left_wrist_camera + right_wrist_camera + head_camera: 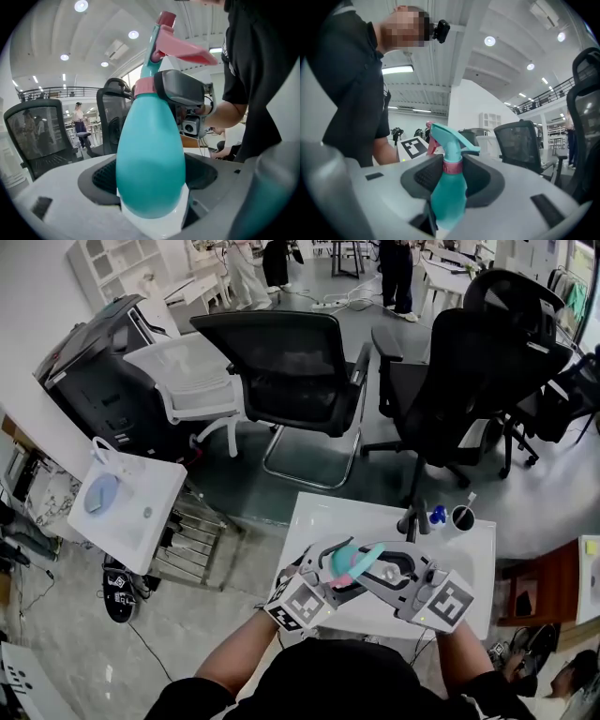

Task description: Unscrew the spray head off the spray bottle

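Note:
A teal spray bottle (347, 557) with a pink collar and pink trigger is held in the air over the white table (473, 554), between my two grippers. My left gripper (339, 574) is shut on the bottle's fat teal body (151, 154), which fills the left gripper view between the jaws (152, 187). My right gripper (367, 574) comes in from the other side. Its dark pads (426, 176) sit against both sides of the pink collar (452, 167), just under the teal spray head (447, 136). In the left gripper view that right jaw wraps the collar (144, 87) below the pink trigger (180, 47).
A black cup (462, 517) and a small blue thing (438, 515) stand at the table's far edge. Two black office chairs (281, 371) (469, 362) stand beyond it. A white side table (131, 507) is at the left, and a wooden unit (544, 592) at the right.

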The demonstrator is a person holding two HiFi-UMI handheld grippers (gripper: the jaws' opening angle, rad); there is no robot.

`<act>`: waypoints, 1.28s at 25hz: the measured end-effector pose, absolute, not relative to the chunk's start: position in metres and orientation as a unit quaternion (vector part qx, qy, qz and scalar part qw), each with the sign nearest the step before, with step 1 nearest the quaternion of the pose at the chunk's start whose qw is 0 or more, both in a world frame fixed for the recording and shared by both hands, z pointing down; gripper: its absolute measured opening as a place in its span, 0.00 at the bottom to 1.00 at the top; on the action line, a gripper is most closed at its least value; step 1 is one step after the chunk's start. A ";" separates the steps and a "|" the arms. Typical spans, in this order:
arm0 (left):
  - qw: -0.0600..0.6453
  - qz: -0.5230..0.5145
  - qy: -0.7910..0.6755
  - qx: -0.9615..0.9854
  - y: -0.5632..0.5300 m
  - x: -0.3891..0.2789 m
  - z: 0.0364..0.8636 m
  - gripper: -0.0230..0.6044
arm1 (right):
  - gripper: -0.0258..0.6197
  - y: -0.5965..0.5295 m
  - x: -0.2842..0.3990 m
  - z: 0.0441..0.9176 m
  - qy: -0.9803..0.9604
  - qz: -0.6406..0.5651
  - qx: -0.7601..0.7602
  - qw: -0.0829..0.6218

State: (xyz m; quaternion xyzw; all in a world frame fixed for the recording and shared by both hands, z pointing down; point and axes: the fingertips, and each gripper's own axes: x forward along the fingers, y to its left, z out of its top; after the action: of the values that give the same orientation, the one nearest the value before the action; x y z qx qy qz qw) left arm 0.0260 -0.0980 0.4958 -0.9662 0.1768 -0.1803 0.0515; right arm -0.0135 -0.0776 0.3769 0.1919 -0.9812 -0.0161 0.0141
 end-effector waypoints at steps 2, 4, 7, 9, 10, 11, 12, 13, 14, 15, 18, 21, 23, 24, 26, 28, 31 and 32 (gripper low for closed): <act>0.058 -0.175 0.142 -0.972 -0.089 0.029 0.493 0.69 | 0.25 -0.070 -0.013 0.375 -0.987 -0.025 0.159 0.015; 0.065 -0.174 0.111 -0.976 -0.081 0.030 0.492 0.69 | 0.25 -0.062 -0.012 0.375 -0.991 -0.028 0.129 0.020; 0.070 -0.178 0.070 -0.979 -0.068 0.030 0.495 0.69 | 0.25 -0.051 -0.011 0.375 -0.996 -0.024 0.082 0.033; 0.073 -0.176 0.035 -0.981 -0.056 0.033 0.490 0.69 | 0.25 -0.041 -0.010 0.374 -0.998 -0.028 0.043 0.045; 0.076 -0.175 0.018 -0.981 -0.050 0.035 0.487 0.69 | 0.25 -0.036 -0.010 0.374 -0.998 -0.035 0.022 0.053; 0.079 -0.175 0.006 -0.981 -0.045 0.037 0.485 0.69 | 0.25 -0.031 -0.009 0.375 -0.997 -0.044 0.002 0.062; 0.082 -0.176 0.000 -0.981 -0.043 0.038 0.484 0.69 | 0.25 -0.028 -0.009 0.376 -0.996 -0.054 -0.013 0.071; 0.082 -0.178 0.001 -0.981 -0.043 0.039 0.486 0.69 | 0.25 -0.027 -0.009 0.377 -0.995 -0.059 -0.020 0.076; 0.080 -0.180 0.009 -0.980 -0.045 0.039 0.488 0.69 | 0.25 -0.029 -0.010 0.377 -0.996 -0.055 -0.017 0.074; 0.073 -0.181 0.022 -0.981 -0.049 0.037 0.492 0.69 | 0.25 -0.033 -0.011 0.376 -0.997 -0.045 -0.004 0.066; 0.050 -0.183 0.085 -0.978 -0.071 0.031 0.501 0.69 | 0.26 -0.049 -0.014 0.377 -0.997 -0.034 0.051 0.041; 0.050 -0.188 0.145 -0.970 -0.092 0.026 0.503 0.69 | 0.38 -0.069 -0.016 0.383 -0.991 -0.043 0.124 0.039; 0.044 -0.184 0.169 -0.967 -0.099 0.023 0.502 0.69 | 0.39 -0.080 -0.016 0.384 -0.984 -0.043 0.172 0.030; 0.039 -0.181 0.179 -0.966 -0.102 0.022 0.501 0.69 | 0.41 -0.084 -0.015 0.383 -0.981 -0.037 0.192 0.021; 0.029 -0.179 0.198 -0.963 -0.108 0.021 0.502 0.69 | 0.41 -0.089 -0.014 0.380 -0.975 -0.023 0.222 -0.002; 0.017 -0.178 0.214 -0.960 -0.113 0.018 0.504 0.69 | 0.38 -0.089 -0.013 0.378 -0.970 -0.014 0.242 -0.022; 0.003 -0.183 0.226 -0.957 -0.115 0.016 0.509 0.69 | 0.35 -0.091 -0.010 0.380 -0.965 -0.006 0.262 -0.031; 0.000 -0.185 0.228 -0.956 -0.115 0.015 0.511 0.69 | 0.35 -0.092 -0.010 0.382 -0.963 -0.003 0.268 -0.029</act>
State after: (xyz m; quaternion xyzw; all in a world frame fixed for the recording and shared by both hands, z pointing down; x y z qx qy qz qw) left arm 0.0154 -0.1147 0.5110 -0.9558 0.2280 -0.1855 0.0003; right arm -0.0096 -0.0920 0.3815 0.2680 -0.9630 -0.0034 -0.0293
